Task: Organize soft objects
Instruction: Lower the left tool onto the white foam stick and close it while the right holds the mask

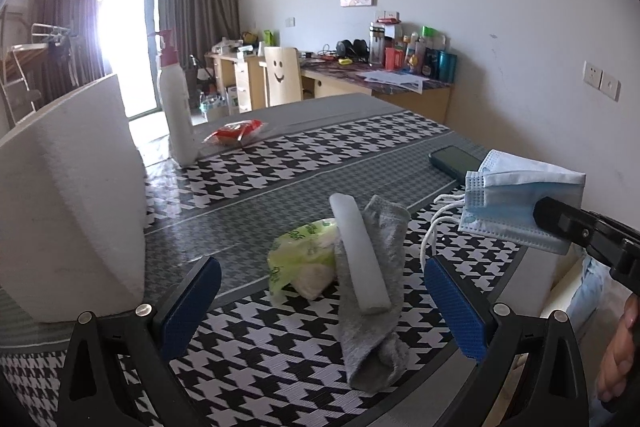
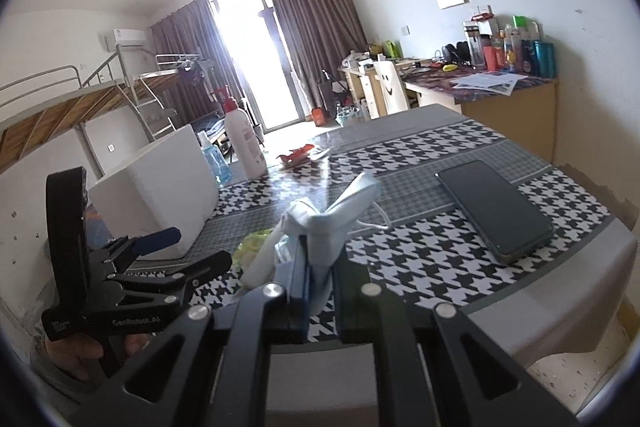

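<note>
Pinching a light, limp face mask [image 1: 524,203], the right claw [image 2: 320,275] holds its folded edge. Left claw [image 1: 320,307] gapes empty at 6 o'clock of the grey sock [image 1: 372,307], soft enough to take mid-length.

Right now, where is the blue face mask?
The blue face mask is off the table, clamped in the right hand-held gripper at the right of the left wrist view, above the table's near right part, just this side of the phone.

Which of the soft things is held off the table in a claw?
The blue face mask, pinched in the right claw; the grey sock and tissue pack lie on the table.
</note>
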`<action>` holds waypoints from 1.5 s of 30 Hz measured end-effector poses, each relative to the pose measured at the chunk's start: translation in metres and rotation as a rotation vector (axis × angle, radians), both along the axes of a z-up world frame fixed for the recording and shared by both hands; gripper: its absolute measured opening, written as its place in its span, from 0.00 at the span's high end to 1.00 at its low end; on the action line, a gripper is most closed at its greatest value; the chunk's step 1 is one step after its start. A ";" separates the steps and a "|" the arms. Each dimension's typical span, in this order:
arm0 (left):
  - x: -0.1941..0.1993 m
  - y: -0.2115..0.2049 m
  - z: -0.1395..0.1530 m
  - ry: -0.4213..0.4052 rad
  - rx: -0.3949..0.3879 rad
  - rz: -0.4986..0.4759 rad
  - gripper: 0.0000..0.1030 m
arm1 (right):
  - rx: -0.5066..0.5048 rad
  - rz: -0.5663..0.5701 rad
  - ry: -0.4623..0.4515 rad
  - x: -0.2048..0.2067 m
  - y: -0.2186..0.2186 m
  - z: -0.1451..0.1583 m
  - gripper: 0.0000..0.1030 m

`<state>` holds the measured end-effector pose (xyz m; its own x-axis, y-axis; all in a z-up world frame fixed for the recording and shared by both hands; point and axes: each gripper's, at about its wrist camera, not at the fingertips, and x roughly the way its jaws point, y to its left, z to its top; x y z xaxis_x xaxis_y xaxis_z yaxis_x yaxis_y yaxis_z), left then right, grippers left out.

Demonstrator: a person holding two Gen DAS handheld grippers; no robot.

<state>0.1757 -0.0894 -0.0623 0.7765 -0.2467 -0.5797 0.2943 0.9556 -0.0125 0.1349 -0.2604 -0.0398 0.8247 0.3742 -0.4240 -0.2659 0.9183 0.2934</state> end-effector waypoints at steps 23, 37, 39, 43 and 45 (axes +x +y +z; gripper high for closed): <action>0.025 -0.022 -0.031 0.162 0.025 -0.044 0.58 | 0.010 -0.009 0.041 0.003 -0.013 -0.015 0.88; 0.021 -0.026 -0.029 0.178 0.001 -0.095 0.82 | 0.011 -0.001 0.049 0.003 -0.014 -0.017 0.88; 0.019 -0.026 -0.026 0.168 -0.004 -0.103 0.83 | 0.012 -0.003 0.047 0.003 -0.014 -0.017 0.88; 0.012 -0.022 -0.018 0.137 -0.015 -0.106 0.83 | 0.009 0.000 0.044 0.001 -0.012 -0.016 0.88; 0.009 -0.021 -0.013 0.119 -0.011 -0.104 0.83 | 0.007 0.001 0.041 0.001 -0.011 -0.015 0.88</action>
